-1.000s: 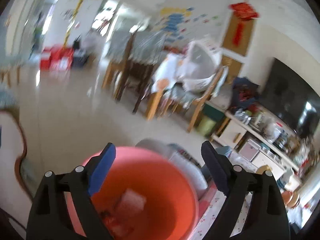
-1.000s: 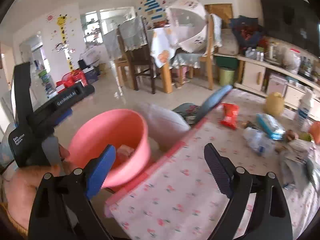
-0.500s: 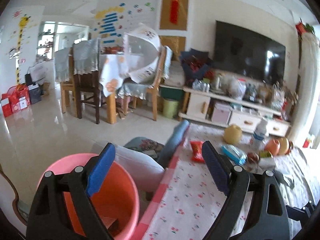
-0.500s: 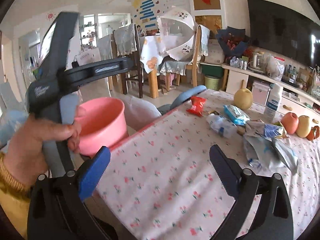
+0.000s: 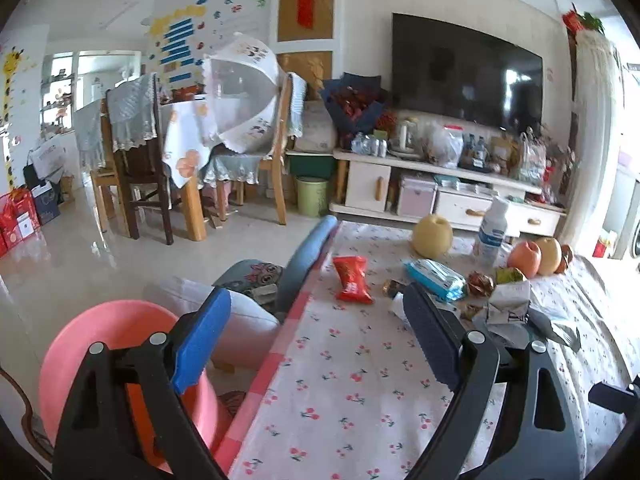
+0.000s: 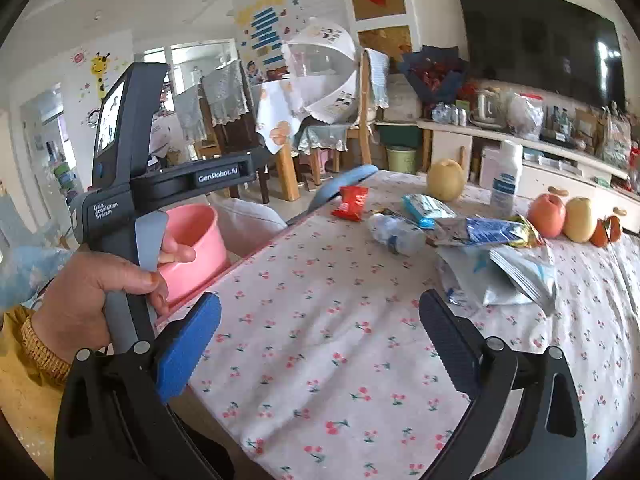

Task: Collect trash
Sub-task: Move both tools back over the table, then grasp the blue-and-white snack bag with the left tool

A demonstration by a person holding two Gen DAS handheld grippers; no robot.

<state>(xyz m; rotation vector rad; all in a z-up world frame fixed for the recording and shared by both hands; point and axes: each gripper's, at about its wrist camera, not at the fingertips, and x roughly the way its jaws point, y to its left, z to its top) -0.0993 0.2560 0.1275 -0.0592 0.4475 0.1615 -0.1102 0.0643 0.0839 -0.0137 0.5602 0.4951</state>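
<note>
The right gripper (image 6: 320,344) hangs over the near part of the table (image 6: 320,312) with its jaws spread wide and nothing between them; they have just been opening further. The left gripper (image 5: 316,336) is also released, jaws wide apart and empty, pointing across the table's left edge. In the right wrist view the person's left hand (image 6: 100,284) grips that tool's handle, a yellow sleeve (image 6: 24,360) at the wrist.

A pink bucket (image 5: 108,328) stands off the table's left edge, just beside it. The trash lies on the cherry-print cloth toward the far side: a red snack packet (image 6: 350,202) near the left edge, a crushed clear bottle (image 6: 394,232) right of it, a blue wipes pack (image 6: 426,208) just behind the bottle, then a blue and gold wrapper (image 6: 488,232) and a silver-white bag (image 6: 516,276) lying together. All of it is well apart from both grippers.

Behind the trash stand a yellow pear (image 6: 444,180), a white bottle (image 6: 506,180) and, further right, a red apple (image 6: 546,210) touching another pear (image 6: 578,218).
</note>
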